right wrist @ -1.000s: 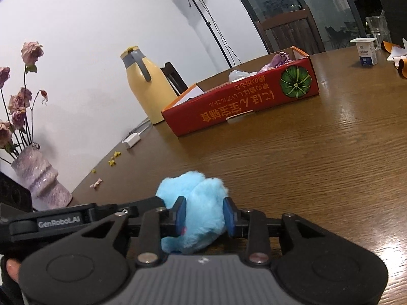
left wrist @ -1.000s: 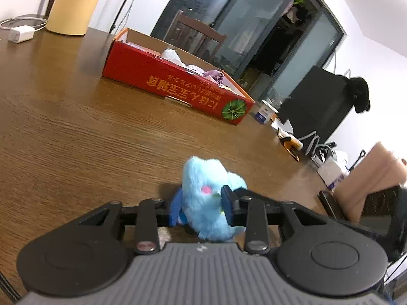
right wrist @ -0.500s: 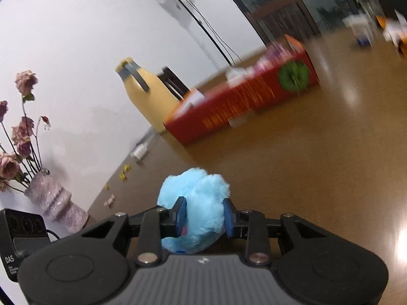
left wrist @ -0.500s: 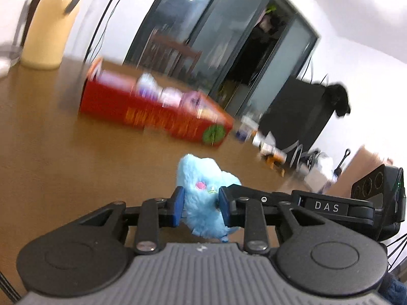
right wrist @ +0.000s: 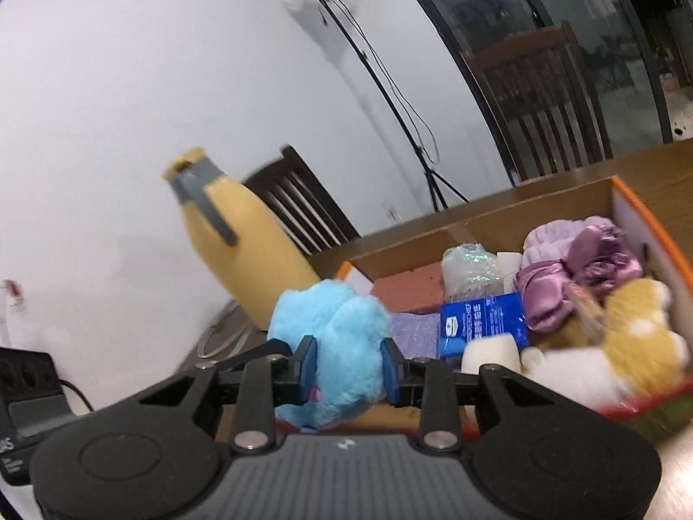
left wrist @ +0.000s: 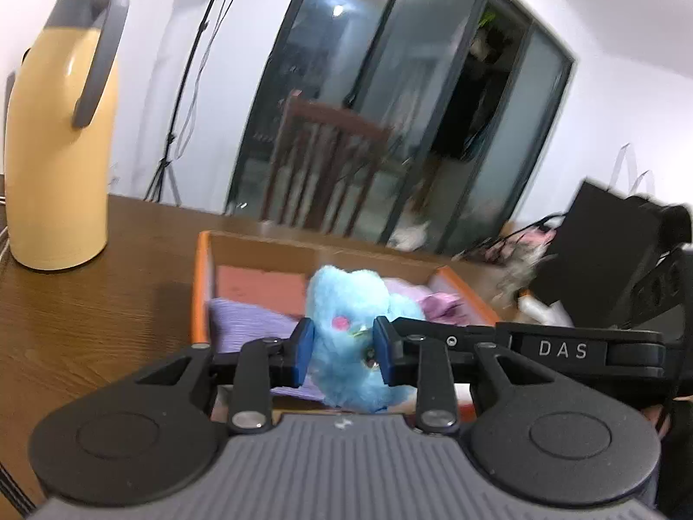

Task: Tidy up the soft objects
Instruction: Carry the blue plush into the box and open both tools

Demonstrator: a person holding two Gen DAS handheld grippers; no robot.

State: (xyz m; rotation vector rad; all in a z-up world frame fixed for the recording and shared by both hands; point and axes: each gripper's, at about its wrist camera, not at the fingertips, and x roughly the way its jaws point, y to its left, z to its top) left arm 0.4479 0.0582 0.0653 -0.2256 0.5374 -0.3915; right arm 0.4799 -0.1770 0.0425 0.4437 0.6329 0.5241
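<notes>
Gripping the blue plush point(left wrist: 346, 338) from both sides, left gripper point(left wrist: 342, 349) and right gripper point(right wrist: 348, 366) should lower it together into the box's point(right wrist: 641, 221) bare corner before letting go.

fluffy plush toy point(left wrist: 346, 346); glossy wood table point(left wrist: 86, 303); seemingly cardboard box point(right wrist: 541, 199).

Box left half: bare floor point(right wrist: 405, 288), lilac cloth point(right wrist: 413, 329) lying low; open from above.
Box right half: crowded with orange plush point(right wrist: 636, 325), purple satin point(right wrist: 580, 277), blue packet point(right wrist: 483, 318).
Left of box point(left wrist: 201, 286): yellow jug point(left wrist: 56, 151) upright, bare table point(left wrist: 86, 320) between.
</notes>
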